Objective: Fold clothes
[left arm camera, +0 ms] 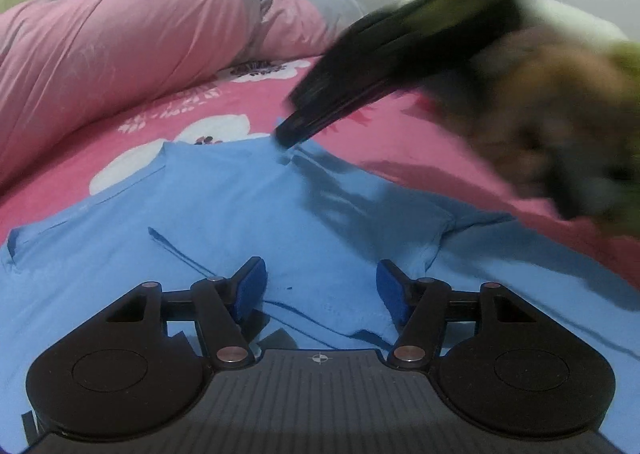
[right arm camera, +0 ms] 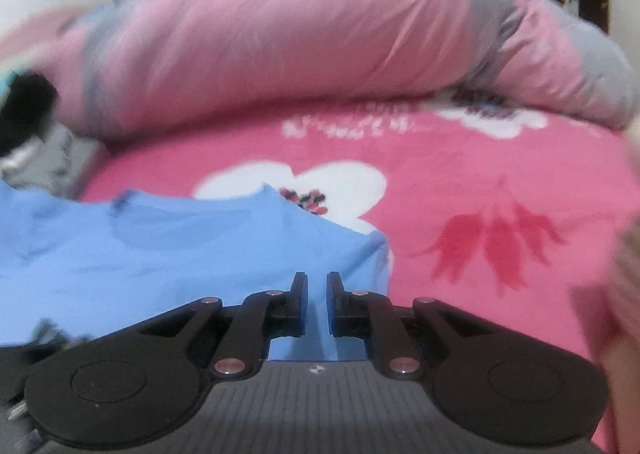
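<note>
Shirt [left arm camera: 240, 205]: a light blue garment lying spread on a bed covered by a pink sheet [left arm camera: 400, 125] with white flower prints.

Left claw [left arm camera: 320, 286]: points forward and downward over the middle of the shirt. Its jaws stand well apart, with blue pads [left arm camera: 250, 286] on the inner faces. Only flat fabric shows in the gap; the pads press on nothing.

Right claw [left arm camera: 286, 137]: in the left wrist view it enters from the upper right as a blurred black shape, angled down toward the far edge of the shirt, near the neckline. A blurred hand [left arm camera: 560, 125] grips its body. The tip lies at the fabric edge; the blur does not allow contact to be confirmed. In the right wrist view, the same claw [right arm camera: 317, 286] shows its jaws drawn near to each other, with a narrow slit left between them. Blue cloth is seen through the slit, below the fingers; whether any cloth is pinched cannot be told.

Shirt condition: mostly flat, with several creases and a raised fold running across the part nearest the left claw. One sleeve [left arm camera: 480, 221] extends to the right. The neckline faces a rolled pink and grey quilt [left arm camera: 140, 33] lying along the far side of the bed.
</note>
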A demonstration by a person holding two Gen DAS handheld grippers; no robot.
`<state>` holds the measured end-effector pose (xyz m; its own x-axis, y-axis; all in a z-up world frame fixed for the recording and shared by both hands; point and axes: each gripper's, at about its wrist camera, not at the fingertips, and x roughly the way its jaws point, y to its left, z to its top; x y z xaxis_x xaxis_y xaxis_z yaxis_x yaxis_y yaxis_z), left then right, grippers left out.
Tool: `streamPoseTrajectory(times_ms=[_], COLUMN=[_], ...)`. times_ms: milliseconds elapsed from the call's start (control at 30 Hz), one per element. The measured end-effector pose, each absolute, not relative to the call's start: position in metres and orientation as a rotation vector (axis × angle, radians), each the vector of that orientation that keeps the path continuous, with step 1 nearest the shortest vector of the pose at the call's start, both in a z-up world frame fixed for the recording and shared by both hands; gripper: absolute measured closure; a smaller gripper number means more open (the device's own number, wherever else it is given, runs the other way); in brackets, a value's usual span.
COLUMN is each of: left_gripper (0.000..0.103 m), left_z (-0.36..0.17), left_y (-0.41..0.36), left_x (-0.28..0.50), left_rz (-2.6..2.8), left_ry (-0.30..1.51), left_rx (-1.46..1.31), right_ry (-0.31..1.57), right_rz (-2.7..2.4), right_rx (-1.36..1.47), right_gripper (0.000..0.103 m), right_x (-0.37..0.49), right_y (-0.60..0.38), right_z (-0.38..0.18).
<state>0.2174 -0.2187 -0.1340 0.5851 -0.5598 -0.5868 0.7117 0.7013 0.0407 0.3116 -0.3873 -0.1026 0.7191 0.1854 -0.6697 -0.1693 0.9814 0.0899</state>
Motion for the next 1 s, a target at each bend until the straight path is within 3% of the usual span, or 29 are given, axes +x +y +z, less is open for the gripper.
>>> streamPoseTrajectory(times_ms=[133, 333, 567, 700, 867, 1000], left_gripper=[0.041, 0.04, 0.039, 0.037, 0.036, 0.035], left_z=[-0.136, -0.136, -0.137, -0.138, -0.138, -0.138], left_y=[-0.217, -0.212, -0.208, -0.203, -0.204, -0.204], left_x=[0.218, 0.218, 0.219, 0.222, 0.219, 0.219], left_rz=[-0.755, -0.765, -0.77, -0.789, -0.786, -0.787], left_ry=[0.566, 0.577, 0.579, 0.592, 0.588, 0.589], left_rx=[0.274, 0.236, 0.211, 0.169, 0.179, 0.174], right_ry=[0.74, 0.667, 0.837, 0.729, 0.74, 0.817], right_rz=[0.165, 0.14, 0.203, 0.106, 0.362, 0.56], right_rx=[0.003, 0.117, 0.024, 0.13, 0.04, -0.162], right_gripper=[0.096, 0.095, 0.097, 0.096, 0.095, 0.095], right_x=[0.355, 0.341, 0.343, 0.353, 0.313, 0.317], right_y=[-0.39, -0.421, -0.388, -0.407, -0.378, -0.324], right_z=[-0.128, -0.094, -0.125, -0.12, -0.095, -0.121])
